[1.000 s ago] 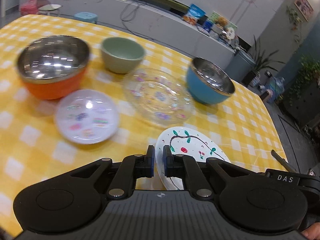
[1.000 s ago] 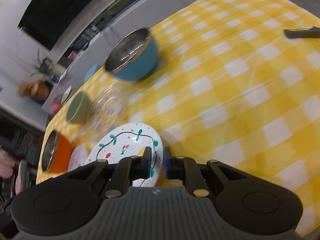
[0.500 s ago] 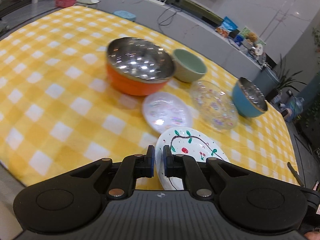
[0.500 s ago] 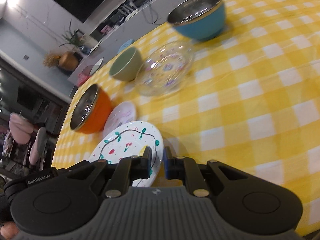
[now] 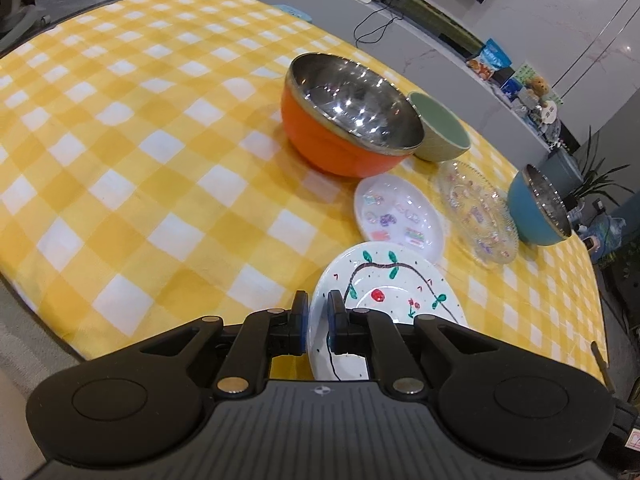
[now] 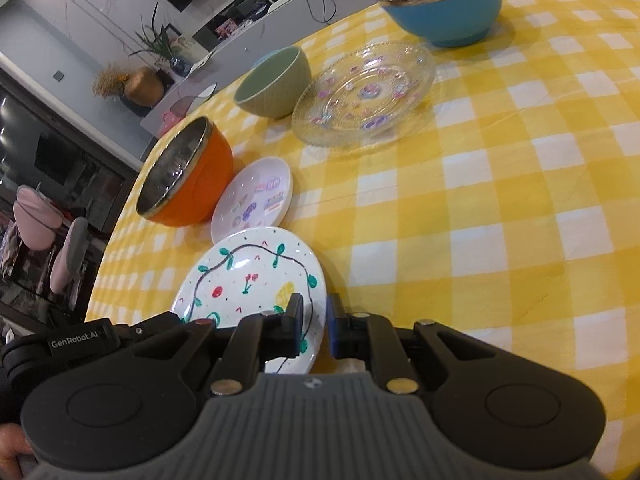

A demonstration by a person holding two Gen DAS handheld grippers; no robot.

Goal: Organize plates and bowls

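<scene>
Both grippers hold the same white plate painted with a vine and cherries [image 5: 384,280] [image 6: 248,276] by opposite rims. My left gripper [image 5: 318,322] is shut on its near rim; my right gripper [image 6: 314,326] is shut on its right rim. The plate hangs just above the yellow checked tablecloth [image 5: 160,160], its far edge over a small white plate with stickers [image 5: 400,216] [image 6: 256,200]. Beyond are an orange steel bowl [image 5: 344,120] [image 6: 184,176], a green bowl [image 5: 440,128] [image 6: 276,80], a clear glass plate [image 5: 476,216] [image 6: 364,92] and a blue steel bowl [image 5: 540,208] [image 6: 444,4].
The table's near edge [image 5: 36,304] runs just left of my left gripper. A grey counter [image 5: 400,24] with a router, cables and snack bags stands behind the table. Potted plants [image 6: 140,80] stand at the room's edge.
Both views have swung: the bowls and plates shifted right in the left view. The painted plate stays gripped on both rims and now overlaps the small sticker plate.
</scene>
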